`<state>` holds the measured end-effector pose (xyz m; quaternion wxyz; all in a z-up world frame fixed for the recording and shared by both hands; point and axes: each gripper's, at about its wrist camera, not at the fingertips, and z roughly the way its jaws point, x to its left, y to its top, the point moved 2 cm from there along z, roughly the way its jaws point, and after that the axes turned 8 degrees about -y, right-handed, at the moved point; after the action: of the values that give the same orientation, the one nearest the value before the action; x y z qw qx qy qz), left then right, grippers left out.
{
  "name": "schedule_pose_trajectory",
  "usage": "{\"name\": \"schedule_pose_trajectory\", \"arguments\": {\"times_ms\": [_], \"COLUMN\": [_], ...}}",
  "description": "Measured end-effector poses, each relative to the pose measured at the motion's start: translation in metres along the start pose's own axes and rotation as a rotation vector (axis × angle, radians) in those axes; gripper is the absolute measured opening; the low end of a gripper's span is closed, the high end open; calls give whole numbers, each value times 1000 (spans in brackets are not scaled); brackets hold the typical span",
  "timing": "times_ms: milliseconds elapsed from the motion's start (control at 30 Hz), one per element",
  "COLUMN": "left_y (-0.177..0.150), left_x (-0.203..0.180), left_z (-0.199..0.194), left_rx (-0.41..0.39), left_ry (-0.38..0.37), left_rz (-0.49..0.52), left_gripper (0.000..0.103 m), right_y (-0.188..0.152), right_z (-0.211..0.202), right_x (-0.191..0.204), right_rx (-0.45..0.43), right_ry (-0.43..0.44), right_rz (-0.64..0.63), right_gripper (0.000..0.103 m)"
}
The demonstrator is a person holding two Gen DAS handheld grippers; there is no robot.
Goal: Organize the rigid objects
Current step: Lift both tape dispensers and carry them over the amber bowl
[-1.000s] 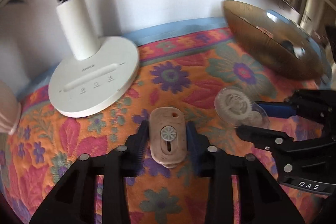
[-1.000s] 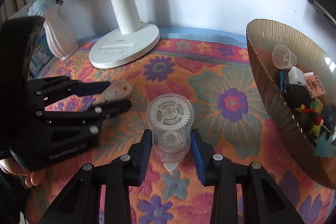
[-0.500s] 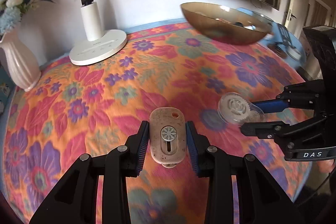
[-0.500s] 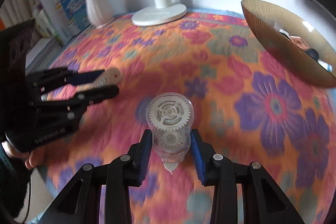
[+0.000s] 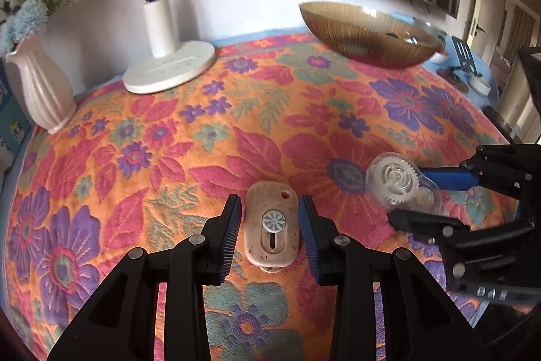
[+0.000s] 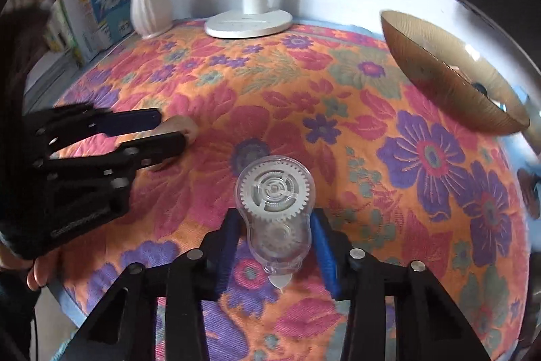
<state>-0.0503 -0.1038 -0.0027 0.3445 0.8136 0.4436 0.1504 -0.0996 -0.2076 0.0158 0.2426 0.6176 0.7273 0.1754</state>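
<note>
Two grippers are shown above a table covered with a floral cloth [image 5: 209, 110], each carrying one small rigid object. A ribbed amber bowl [image 5: 368, 34] is seen at the far right of the cloth in the left wrist view and at the upper right [image 6: 449, 73] in the right wrist view; it is judged to be the likely destination, though its contents cannot be made out from this angle. The relation on which the coming move turns is therefore this: the bowl lies ahead and to the right of both tools, and the right gripper [image 6: 275, 241] is the nearer of the two. A white lamp base [image 5: 170, 68] and a pale vase [image 5: 42, 90] are seen at the far left edge, well apart from the bowl.

The right gripper is pinched on a clear tape dispenser with white gears [image 6: 275, 212], its long axis lying along the fingers, large gear forward. The left gripper [image 5: 270, 232] is closed on a beige oval cutter with a wheel slider [image 5: 272, 225], its long axis likewise along the fingers, the end with the hole pointing away. Both objects appear to be held above the cloth, not resting on it. Both tools are posed roughly level, pointing across the table, the right one just beside the left.
</note>
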Motion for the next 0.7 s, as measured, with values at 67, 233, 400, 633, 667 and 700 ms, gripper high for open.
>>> {"name": "schedule_pose_trajectory", "arguments": {"times_ms": [67, 233, 400, 633, 667, 700], "left_y": [-1, 0, 15, 109, 124, 141], "left_x": [-1, -3, -11, -43, -48, -53], "left_z": [6, 6, -10, -43, -44, -46], "left_rx": [39, 28, -33, -170, -186, -206], "left_ry": [6, 10, -13, -81, -95, -114], "left_rz": [5, 4, 11, 99, 109, 116], "left_gripper": [38, 31, 31, 31, 31, 31], "right_y": [-2, -8, -4, 42, 50, 56], "right_z": [-2, -7, -27, -86, -92, -97], "right_x": [2, -6, -19, -92, -105, -118], "right_rx": [-2, -7, -52, -224, -238, -251], "right_ry": [6, 56, 86, -57, -90, -123], "right_rz": [-7, 43, 78, 156, 165, 178], "right_gripper": [41, 41, 41, 41, 41, 41]}}
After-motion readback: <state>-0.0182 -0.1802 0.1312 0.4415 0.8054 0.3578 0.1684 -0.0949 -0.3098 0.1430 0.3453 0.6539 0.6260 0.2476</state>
